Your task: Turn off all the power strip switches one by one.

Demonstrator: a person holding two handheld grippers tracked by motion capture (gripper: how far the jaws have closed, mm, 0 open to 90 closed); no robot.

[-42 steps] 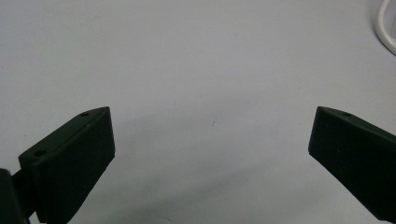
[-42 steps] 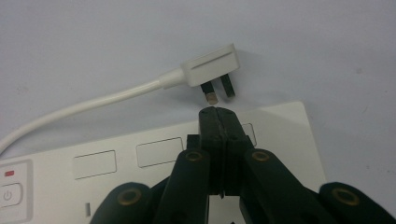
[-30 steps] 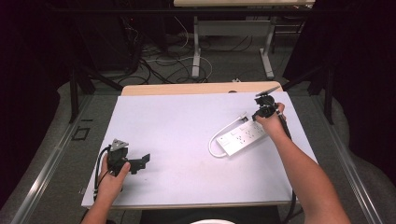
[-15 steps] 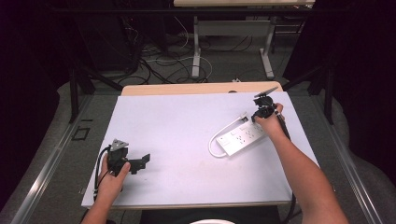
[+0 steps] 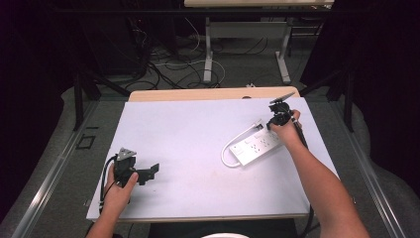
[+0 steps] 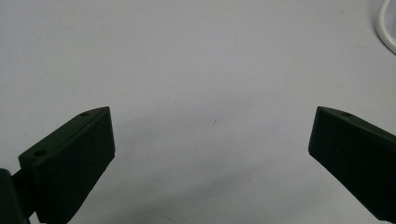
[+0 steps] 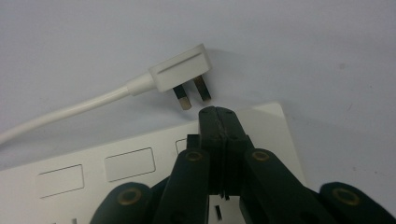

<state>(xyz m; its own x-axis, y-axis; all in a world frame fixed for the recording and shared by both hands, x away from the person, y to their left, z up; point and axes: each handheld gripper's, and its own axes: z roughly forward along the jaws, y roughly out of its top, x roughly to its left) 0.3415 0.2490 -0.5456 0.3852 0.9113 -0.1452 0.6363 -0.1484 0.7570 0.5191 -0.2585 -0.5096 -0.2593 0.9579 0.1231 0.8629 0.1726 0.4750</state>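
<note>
The flat white plastic power strip (image 5: 256, 147) lies at the right of the pale table (image 5: 198, 134), its white plug (image 7: 180, 74) beside it. The right gripper (image 7: 219, 114) is squeezed shut, empty, over the strip's end. The left gripper (image 5: 154, 168), lower left, gapes wide.

Your power strip (image 7: 140, 172) is smooth white plastic with a slight sheen. Its plug (image 7: 180, 74) is matching white plastic with dull metal pins, on a smooth white cord (image 7: 60, 114). Your right gripper (image 7: 217, 112) has matt black plastic fingers (image 7: 208, 126). The surface (image 5: 188, 139) is matt pale grey.
</note>
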